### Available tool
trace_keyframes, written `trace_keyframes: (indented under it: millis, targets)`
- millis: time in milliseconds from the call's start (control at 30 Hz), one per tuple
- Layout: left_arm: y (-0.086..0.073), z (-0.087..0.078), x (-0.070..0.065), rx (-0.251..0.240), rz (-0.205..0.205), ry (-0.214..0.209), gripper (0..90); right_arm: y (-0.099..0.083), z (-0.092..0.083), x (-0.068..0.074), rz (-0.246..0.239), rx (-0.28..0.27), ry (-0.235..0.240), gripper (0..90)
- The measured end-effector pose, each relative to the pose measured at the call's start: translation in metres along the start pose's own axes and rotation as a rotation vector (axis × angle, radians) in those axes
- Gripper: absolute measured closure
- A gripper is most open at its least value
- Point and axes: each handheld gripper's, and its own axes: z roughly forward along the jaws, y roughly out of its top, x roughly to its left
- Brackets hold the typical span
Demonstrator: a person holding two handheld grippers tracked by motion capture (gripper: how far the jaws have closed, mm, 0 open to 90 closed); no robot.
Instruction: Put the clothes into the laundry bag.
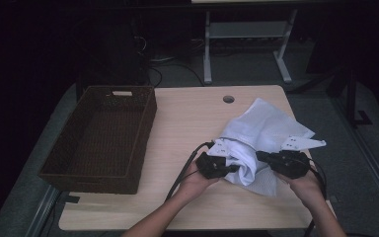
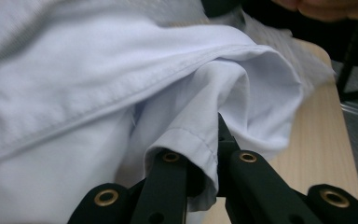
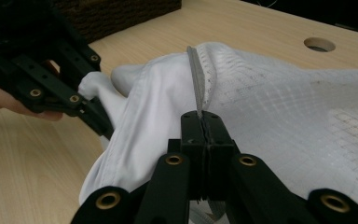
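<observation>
Lying bunched on the right half of the table (image 1: 187,123), the white garment (image 1: 256,133) is ours at two spots, so we can pull it apart and straighten it. Our left gripper (image 2: 208,154) pinches a hemmed fold at its near left edge; our right gripper (image 3: 204,128) clamps a grey seam on its near right side (mesh lining faces up there). The brown basket (image 1: 103,133) waits at the far left, likely for the folded piece.

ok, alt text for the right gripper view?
The right tool is shut on a grey edge of a white cloth lying on a wooden table. At left, the left tool pinches another fold, below a dark woven basket.
</observation>
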Motion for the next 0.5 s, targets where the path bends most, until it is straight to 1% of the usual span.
trace_keyframes:
  millis: [167,200,300,400,500]
  targets:
    - [0.012,0.007,0.001,-0.002,-0.006,0.052,87.2,0.003,-0.002,0.001,0.0,-0.018,0.002,88.3]
    - [0.014,0.009,0.002,0.0,-0.006,0.069,87.2,0.003,-0.003,0.001,0.0,-0.02,0.002,88.3]
    - [0.018,0.013,0.004,0.0,-0.012,0.104,87.2,0.005,-0.004,0.001,0.0,-0.026,0.003,88.3]
    - [0.022,0.016,0.007,-0.002,-0.03,0.13,87.2,0.006,-0.005,0.002,-0.005,-0.033,0.002,88.3]
    - [0.025,0.021,0.009,0.0,-0.043,0.144,87.2,0.009,-0.008,0.004,-0.011,-0.042,0.004,88.3]
